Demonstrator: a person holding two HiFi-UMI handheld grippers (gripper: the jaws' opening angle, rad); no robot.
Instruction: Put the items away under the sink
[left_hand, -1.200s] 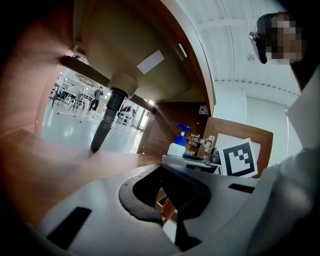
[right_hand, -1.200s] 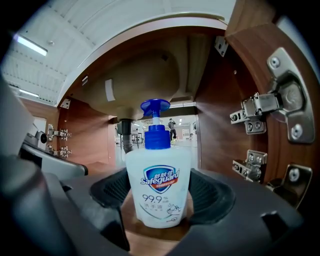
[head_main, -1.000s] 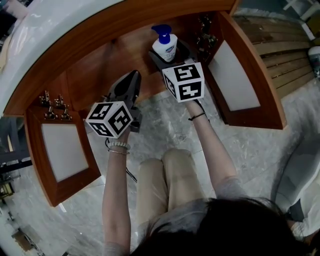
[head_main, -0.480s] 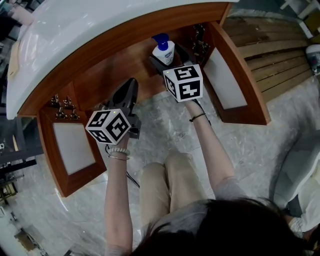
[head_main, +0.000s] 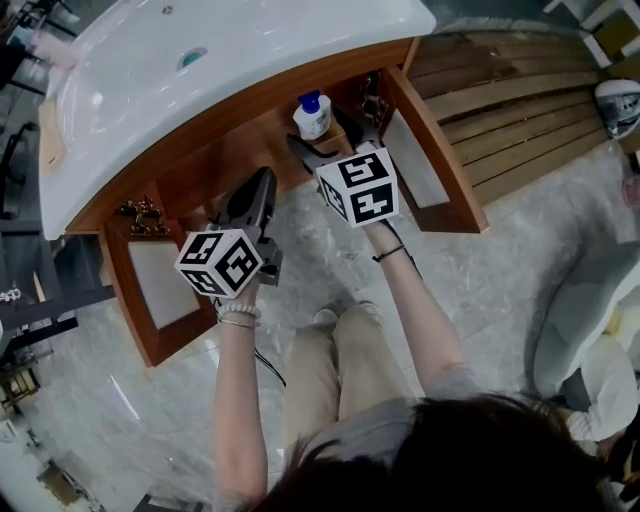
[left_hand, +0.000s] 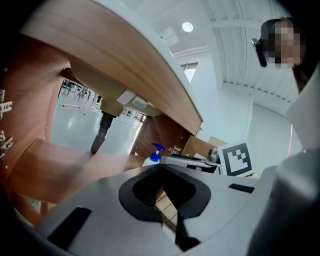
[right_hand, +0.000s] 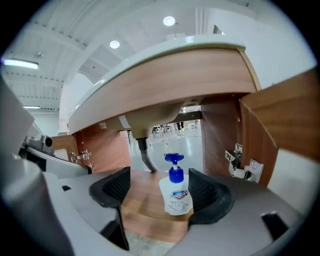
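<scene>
1. Grey marble-look floor (head_main: 330, 250) with pale veins, wooden slats (head_main: 520, 110) off to the right, and a curved reddish wood vanity (head_main: 230, 140) under a glossy white sink top (head_main: 230, 50), both doors swung wide
2. right gripper (right_hand: 159, 179): jaws apart, ribbed black pads (right_hand: 116, 186) on smooth grey plastic, nothing clamped
3. soap bottle (right_hand: 176, 197) shows in the gap between them, upright on the wood-grain cabinet floor (right_hand: 145, 200), nearer the right pad; can't tell if it touches. Squat white plastic body, blue pump on top, small printed label
4. left gripper (left_hand: 161, 167): black pads pressed together at the tips into a point, nothing between them, held at the cabinet's mouth, left of the bottle and well apart from it
5. each gripper carries a marker cube (head_main: 358, 187), white with black squares
6. behind the bottle a dark ribbed drain hose (right_hand: 144, 156) drops from the beige basin underside (right_hand: 150, 120)
7. right door (head_main: 425, 160) has a flat frosted white panel in a wood frame, with shiny metal hinges (right_hand: 239, 162) on the cabinet side; left door (head_main: 160, 290) is the same build
8. person is down on the floor in khaki trousers (head_main: 335, 370), bead bracelet (head_main: 238, 315) on the left wrist
</scene>
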